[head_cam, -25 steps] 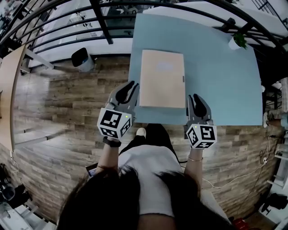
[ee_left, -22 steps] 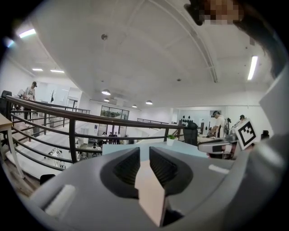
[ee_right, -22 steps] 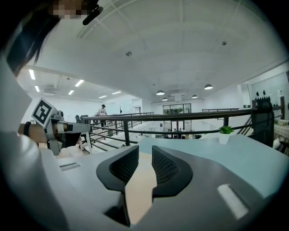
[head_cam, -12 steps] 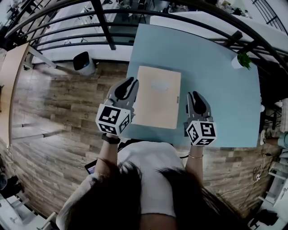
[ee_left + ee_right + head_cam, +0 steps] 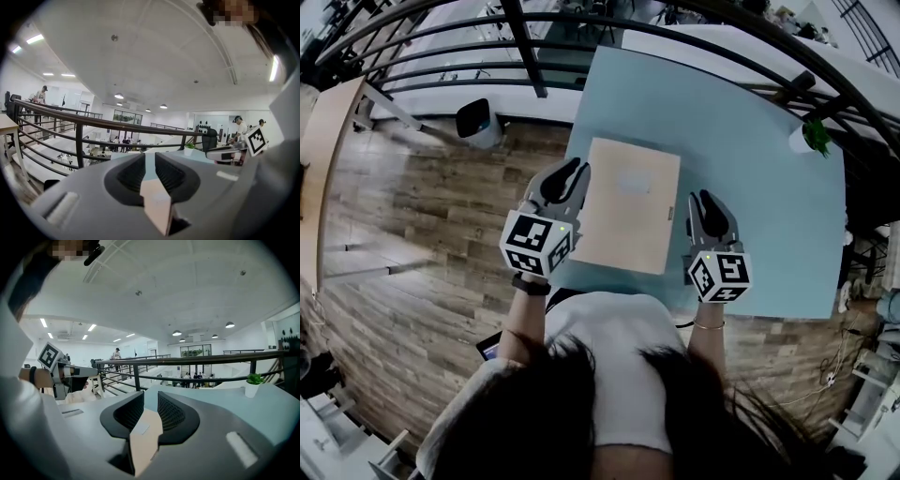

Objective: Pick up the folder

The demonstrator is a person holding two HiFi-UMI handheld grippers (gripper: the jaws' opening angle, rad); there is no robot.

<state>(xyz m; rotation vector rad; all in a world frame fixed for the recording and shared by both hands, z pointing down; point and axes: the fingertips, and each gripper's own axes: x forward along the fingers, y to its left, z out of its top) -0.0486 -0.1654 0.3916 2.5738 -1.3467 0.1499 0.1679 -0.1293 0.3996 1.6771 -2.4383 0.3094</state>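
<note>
The beige folder (image 5: 628, 211) lies flat on the pale blue table (image 5: 750, 187), near its front left corner. My left gripper (image 5: 570, 171) sits close beside the folder's left edge, at the table's left side. My right gripper (image 5: 703, 199) sits close beside the folder's right edge, over the table. Both point away from me. In the left gripper view the left gripper (image 5: 150, 159) shows only a narrow slit between its pads. The right gripper (image 5: 151, 399) looks the same in its own view. A beige strip shows low in each slit; I cannot tell what it is.
A small potted plant (image 5: 811, 139) stands at the table's far right. A black railing (image 5: 525, 47) runs behind the table. A bin (image 5: 476, 122) stands on the wooden floor to the left. The person's body is at the table's near edge.
Both grippers have moved forward, from the folder's near corners to alongside its left and right edges. The folder still lies flat in about the same spot. The jaws look unchanged.
</note>
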